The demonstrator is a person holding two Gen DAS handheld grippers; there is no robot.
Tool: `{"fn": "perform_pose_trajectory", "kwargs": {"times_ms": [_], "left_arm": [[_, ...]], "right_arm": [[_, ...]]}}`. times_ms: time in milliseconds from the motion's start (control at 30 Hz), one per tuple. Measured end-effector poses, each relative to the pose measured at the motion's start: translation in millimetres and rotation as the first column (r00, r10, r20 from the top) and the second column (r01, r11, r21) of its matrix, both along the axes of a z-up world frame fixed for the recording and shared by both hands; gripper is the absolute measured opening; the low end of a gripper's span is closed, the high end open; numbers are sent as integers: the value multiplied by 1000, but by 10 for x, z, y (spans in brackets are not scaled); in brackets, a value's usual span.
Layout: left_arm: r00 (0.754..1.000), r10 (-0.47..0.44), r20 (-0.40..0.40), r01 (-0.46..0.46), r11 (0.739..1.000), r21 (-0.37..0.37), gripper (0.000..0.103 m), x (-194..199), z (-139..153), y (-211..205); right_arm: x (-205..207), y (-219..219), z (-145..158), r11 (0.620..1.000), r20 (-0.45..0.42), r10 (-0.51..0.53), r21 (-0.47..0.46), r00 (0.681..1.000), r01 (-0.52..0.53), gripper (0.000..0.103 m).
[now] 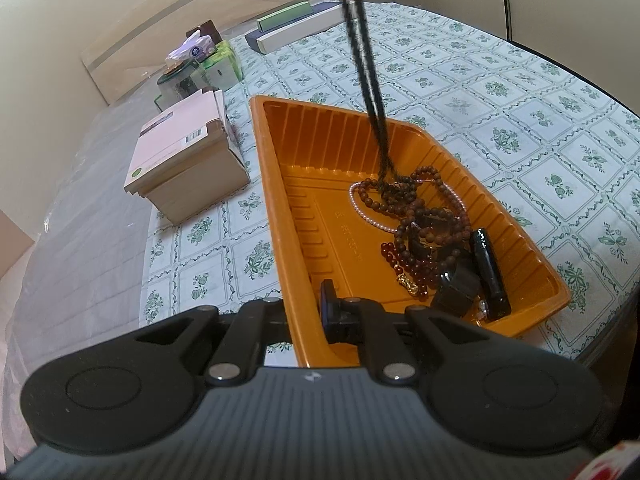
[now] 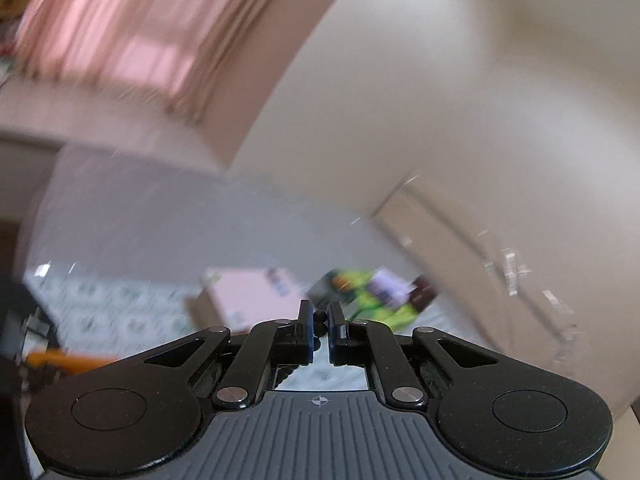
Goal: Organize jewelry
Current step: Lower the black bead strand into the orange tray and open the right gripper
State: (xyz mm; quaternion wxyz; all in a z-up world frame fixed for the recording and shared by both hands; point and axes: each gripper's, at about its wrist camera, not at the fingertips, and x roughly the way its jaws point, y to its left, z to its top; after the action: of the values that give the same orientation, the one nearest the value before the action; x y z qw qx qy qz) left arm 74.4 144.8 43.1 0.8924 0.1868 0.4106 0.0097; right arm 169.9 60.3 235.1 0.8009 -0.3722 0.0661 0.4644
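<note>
Orange tray [image 1: 280, 184] sitting on the floral table, left gripper [image 1: 304, 316] clamping its near rim, right gripper [image 2: 320, 326] pinching a black bead necklace [image 1: 362, 56] dangling over the tray's bead pile [image 1: 424, 224]

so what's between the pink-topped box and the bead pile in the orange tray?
Left wrist view: a strip of floral tablecloth, then the orange tray's ribbed left wall and bare floor. Nothing else separates the pink-topped box from the bead pile.

Black bead necklace [image 1: 362, 44] hangs taut above orange tray [image 1: 288, 184]; beaded jewelry [image 1: 424, 224] heaped inside.
</note>
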Motion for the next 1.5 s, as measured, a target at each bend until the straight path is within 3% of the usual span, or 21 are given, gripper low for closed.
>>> {"fn": "perform_pose_trajectory", "kwargs": {"times_ms": [267, 567, 900, 1500], "left_arm": [[1000, 1, 0, -1, 1000, -4, 9, 2, -2, 6], [1000, 1, 1, -1, 1000, -3, 9, 2, -2, 6], [1000, 2, -1, -2, 1000, -7, 9, 8, -4, -1], [1000, 4, -2, -4, 1000, -18, 8, 11, -19, 18]], "right_arm": [[29, 397, -659, 970, -64, 141, -190, 988, -151, 7], [58, 475, -1216, 929, -92, 164, -321, 982, -185, 7], [127, 406, -1477, 908, -104, 154, -376, 983, -182, 7], [155, 445, -1639, 887, -141, 147, -420, 979, -194, 7]]}}
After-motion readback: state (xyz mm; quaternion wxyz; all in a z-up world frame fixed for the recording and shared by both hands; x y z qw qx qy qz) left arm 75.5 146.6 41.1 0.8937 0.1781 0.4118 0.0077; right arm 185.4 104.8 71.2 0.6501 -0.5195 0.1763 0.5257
